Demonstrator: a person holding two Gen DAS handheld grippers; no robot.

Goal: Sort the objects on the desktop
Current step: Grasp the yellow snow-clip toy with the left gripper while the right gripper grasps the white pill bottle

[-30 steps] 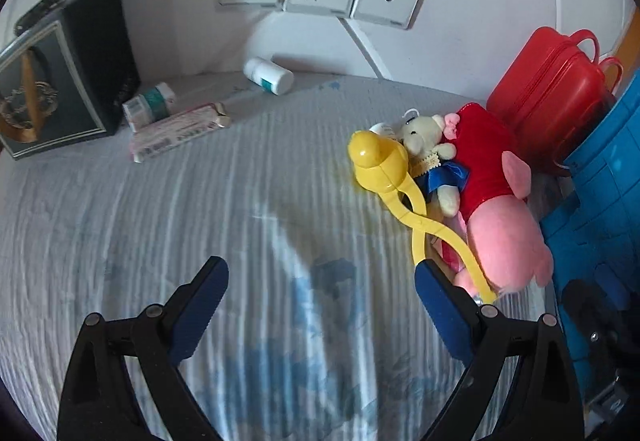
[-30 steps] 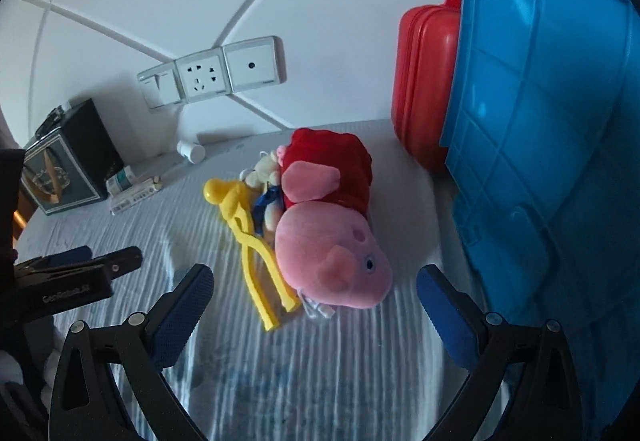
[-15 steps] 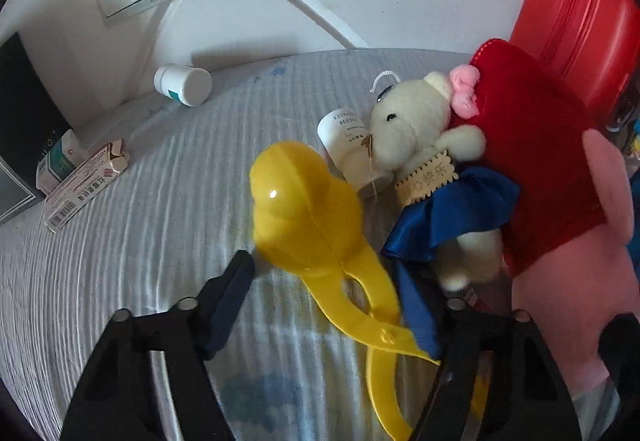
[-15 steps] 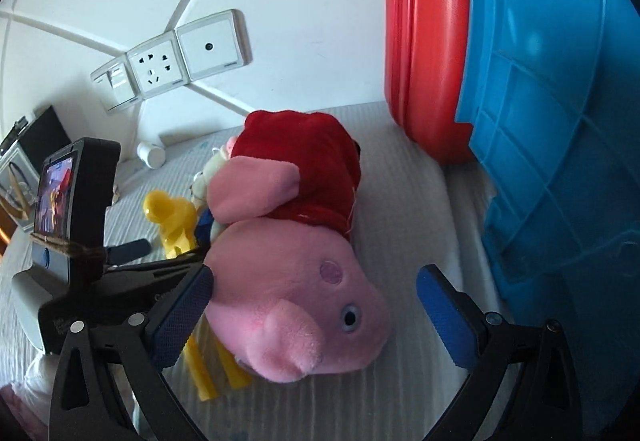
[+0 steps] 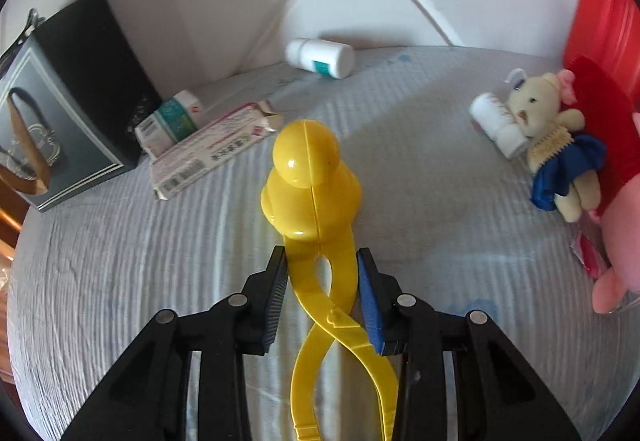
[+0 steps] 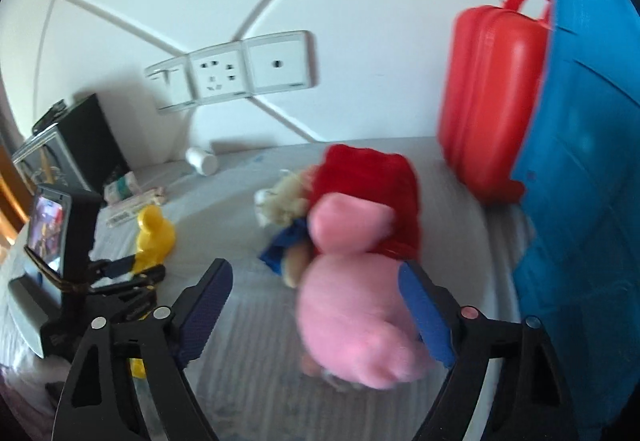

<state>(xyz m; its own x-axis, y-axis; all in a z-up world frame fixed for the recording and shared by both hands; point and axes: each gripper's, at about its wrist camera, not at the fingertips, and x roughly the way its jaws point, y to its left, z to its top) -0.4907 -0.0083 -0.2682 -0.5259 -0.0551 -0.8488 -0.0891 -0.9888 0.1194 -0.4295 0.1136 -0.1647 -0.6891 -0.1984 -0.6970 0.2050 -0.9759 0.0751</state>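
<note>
Since a second ago: dropped lower and closed in from wide apart to straddle the yellow duck-shaped tongs (image 5: 312, 185), now lying between the left gripper (image 5: 322, 295) jaws on the ribbed grey worktop (image 5: 120, 261). Jaws closing, pads just at the crossed yellow arms; firm contact not clear. Far left, dark box (image 5: 68, 109), then medicine cartons (image 5: 208, 149), white bottle (image 5: 320, 59) by the wall. Further right, small cream bear (image 5: 556, 137) against the pink plush pig (image 6: 352, 321). Right gripper (image 6: 316, 315) jaws wide but closing, right pad at the pig's flank, left pad clear. Red case (image 6: 492, 101) and blue bin (image 6: 588, 161) far right.
</note>
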